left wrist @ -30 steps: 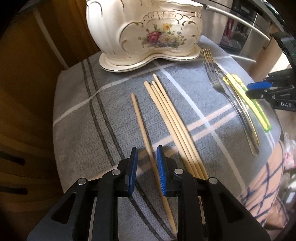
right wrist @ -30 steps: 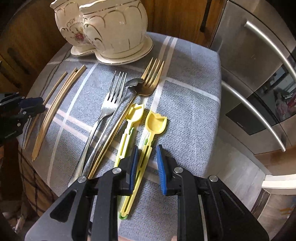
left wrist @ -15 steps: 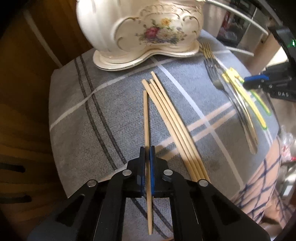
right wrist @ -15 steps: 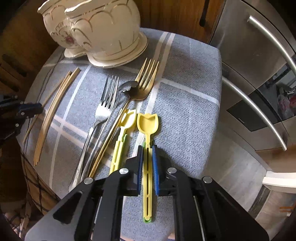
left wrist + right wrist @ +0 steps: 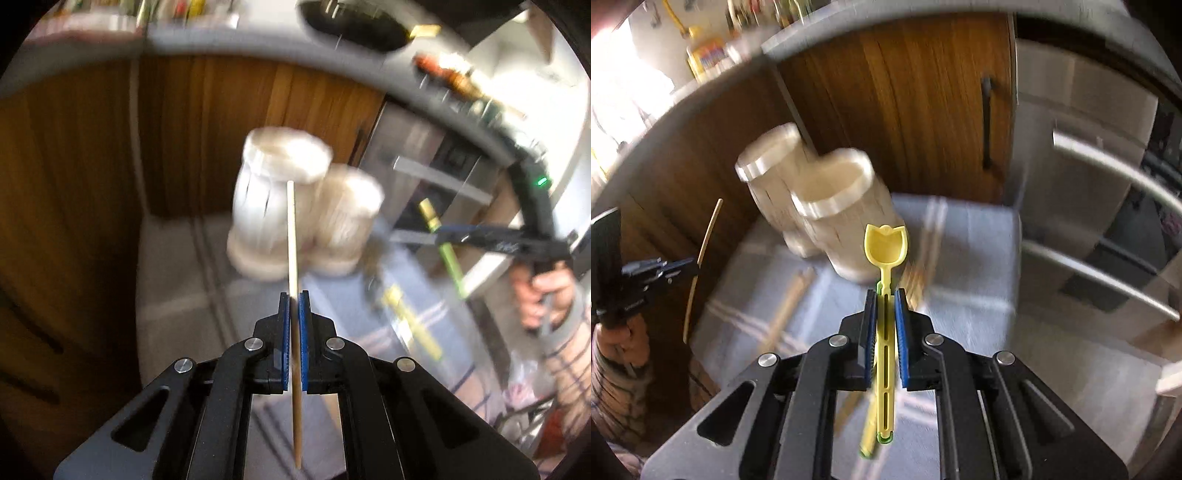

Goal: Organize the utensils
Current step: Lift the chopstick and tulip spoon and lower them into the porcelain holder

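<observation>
Left claw [image 5: 294,295] clamps a single chopstick [image 5: 293,236]; right claw [image 5: 885,293] clamps a yellow plastic spoon [image 5: 885,245]. Both items are raised before the cream ceramic utensil holder [image 5: 827,221].

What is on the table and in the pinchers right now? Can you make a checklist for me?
Surface: grey checked tablecloth.
Job's things: cream double holder standing at the back; one chopstick and a yellow spoon are lifted; more chopsticks lie on the cloth.
Clutter: nothing seen.
Grippers: left gripper shut on the chopstick; right gripper shut on the spoon handle.
Cables: nothing seen.
Surroundings: wooden cabinet, steel fridge; very blurred.
</observation>
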A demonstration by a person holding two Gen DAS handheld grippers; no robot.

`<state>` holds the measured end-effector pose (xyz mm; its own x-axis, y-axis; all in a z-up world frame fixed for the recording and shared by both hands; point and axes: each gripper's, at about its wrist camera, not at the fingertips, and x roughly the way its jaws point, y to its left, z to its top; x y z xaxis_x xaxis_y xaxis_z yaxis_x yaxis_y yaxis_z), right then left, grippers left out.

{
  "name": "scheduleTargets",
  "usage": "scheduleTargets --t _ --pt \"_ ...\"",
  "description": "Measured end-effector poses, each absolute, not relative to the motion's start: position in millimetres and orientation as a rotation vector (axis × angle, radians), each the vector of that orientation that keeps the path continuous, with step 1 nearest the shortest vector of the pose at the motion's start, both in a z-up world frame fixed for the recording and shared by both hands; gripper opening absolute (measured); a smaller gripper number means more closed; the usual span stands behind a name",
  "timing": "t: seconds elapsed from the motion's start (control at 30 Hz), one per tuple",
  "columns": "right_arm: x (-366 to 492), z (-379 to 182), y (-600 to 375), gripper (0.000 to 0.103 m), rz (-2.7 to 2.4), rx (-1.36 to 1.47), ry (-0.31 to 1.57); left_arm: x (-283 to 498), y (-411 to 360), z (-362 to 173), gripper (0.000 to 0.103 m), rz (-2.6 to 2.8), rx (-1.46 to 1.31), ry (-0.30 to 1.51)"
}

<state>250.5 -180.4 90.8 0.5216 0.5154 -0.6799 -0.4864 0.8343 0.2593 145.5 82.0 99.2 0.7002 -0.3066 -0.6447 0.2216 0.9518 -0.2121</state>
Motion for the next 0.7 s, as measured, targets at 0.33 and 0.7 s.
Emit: scheduleTargets --t 0.33,0.7 --pt "276.7 140.1 -127.2 0.010 0.647 0.122 0.543 202.1 73.3 178.6 0.005 -0.265 -0.157 0.414" --pt "317.0 124.4 -102.0 0.010 0.564 0.101 0.476 284.0 81.5 171.8 0.005 -0.219 -0.244 0.246"
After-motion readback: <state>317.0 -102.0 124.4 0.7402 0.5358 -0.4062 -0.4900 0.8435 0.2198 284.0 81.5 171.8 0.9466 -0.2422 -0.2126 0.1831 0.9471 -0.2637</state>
